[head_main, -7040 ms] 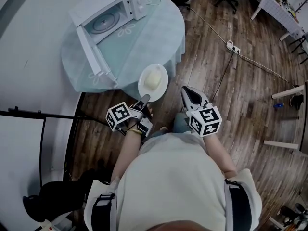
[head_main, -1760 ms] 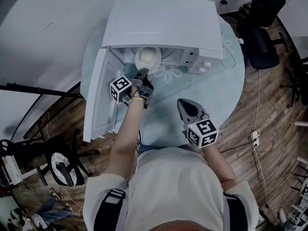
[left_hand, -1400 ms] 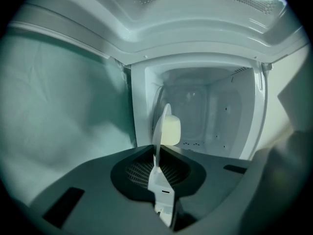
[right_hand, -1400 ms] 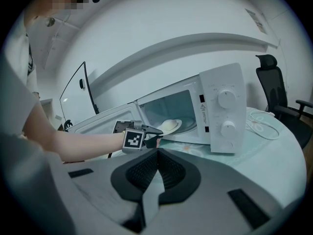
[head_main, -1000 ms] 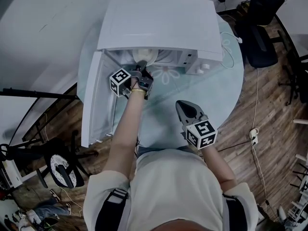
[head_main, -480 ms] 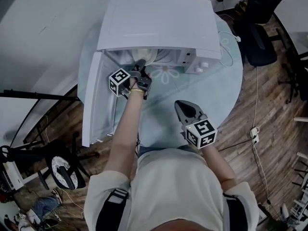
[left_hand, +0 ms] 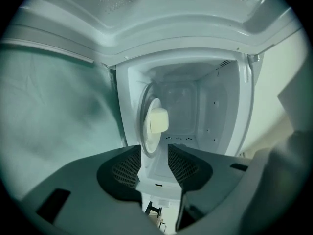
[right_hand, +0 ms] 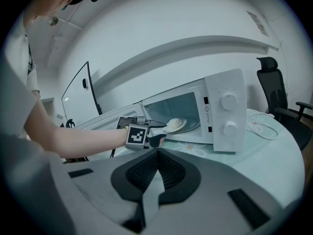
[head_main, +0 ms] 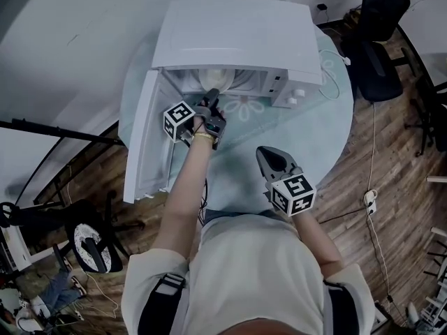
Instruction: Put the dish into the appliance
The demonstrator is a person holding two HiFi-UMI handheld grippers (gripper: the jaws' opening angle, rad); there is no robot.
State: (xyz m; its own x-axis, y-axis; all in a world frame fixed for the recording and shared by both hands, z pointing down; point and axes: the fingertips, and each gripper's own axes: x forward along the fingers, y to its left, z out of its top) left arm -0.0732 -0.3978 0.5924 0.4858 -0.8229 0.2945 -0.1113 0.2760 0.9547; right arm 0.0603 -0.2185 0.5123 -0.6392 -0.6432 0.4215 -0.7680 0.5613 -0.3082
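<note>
Dish point(left_hand: 148, 131) and oven are already joined: it lies inside the cavity, so the placing looks done. By size, the round cloth-covered desk point(head_main: 307, 131) carries the white microwave point(head_main: 237, 33) at its far side, within one arm's reach. The door point(head_main: 143, 142) is swung fully out to the left, which leaves the mouth free for that arm. The dish rests on the cavity floor just past the threshold, with a pale lump of food point(left_hand: 159, 120) on it. The left tool point(left_hand: 154, 153) is at the opening. Its jaws have just been opening and stand spread, with the near rim of the dish just ahead of the gap and neither pad on it, which I read as a release. The right tool point(right_hand: 156, 153) hangs over the near desk edge, jaws pressed together on nothing, probably parked clear of the work.
</note>
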